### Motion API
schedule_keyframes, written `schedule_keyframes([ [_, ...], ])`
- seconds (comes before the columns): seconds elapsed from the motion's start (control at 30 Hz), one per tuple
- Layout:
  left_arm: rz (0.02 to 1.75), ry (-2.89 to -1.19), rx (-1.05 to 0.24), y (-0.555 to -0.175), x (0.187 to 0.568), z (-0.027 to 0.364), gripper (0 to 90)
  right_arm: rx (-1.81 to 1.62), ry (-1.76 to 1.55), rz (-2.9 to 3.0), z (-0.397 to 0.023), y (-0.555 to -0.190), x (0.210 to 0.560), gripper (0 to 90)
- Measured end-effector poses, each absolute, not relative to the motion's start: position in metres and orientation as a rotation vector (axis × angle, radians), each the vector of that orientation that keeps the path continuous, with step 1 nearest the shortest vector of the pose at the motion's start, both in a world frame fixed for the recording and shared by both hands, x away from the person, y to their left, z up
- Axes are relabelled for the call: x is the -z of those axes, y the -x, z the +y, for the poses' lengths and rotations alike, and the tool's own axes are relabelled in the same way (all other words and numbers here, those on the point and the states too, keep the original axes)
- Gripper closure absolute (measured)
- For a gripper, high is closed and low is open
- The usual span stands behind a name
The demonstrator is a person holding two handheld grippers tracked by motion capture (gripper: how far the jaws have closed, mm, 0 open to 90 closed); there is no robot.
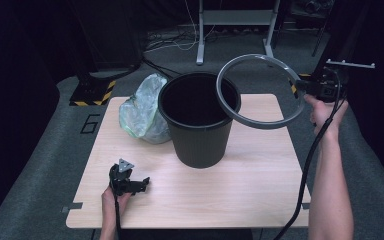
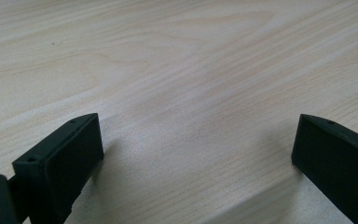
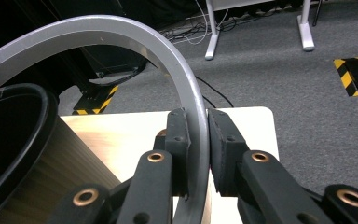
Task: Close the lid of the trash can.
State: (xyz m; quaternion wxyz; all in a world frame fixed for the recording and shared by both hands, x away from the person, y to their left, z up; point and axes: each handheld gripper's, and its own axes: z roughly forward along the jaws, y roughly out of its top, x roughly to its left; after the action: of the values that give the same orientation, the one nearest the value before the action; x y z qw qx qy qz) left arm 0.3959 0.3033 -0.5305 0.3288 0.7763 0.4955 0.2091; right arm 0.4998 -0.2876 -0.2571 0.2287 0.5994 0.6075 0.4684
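Note:
A dark ribbed waste bin (image 1: 198, 120) stands upright in the middle of the wooden table (image 1: 250, 185), its mouth open. A grey plastic ring (image 1: 260, 122) hangs tilted in the air over the bin's right rim and the table's far right part. My right gripper (image 1: 302, 86) is shut on the ring's right edge; in the right gripper view both pads clamp the ring (image 3: 121, 28) beside the bin (image 3: 14, 140). My left gripper (image 1: 141, 184) rests low on the table near the front left, jaws wide open with bare wood (image 2: 191, 93) between them.
A crumpled clear plastic bag (image 1: 142, 110) lies on the table behind and left of the bin. Beyond the table are grey carpet, a yellow-black striped base (image 1: 92, 92), cables and the legs of a stand (image 1: 200, 45).

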Motion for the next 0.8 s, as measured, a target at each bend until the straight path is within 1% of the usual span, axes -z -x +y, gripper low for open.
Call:
schedule_keyframes([
  [0.8,1.297,-2.031,-0.547,-0.396,0.530,0.303,1.8,-1.311,-1.593,1.776,-0.239,-0.520,0.251,79.2],
])
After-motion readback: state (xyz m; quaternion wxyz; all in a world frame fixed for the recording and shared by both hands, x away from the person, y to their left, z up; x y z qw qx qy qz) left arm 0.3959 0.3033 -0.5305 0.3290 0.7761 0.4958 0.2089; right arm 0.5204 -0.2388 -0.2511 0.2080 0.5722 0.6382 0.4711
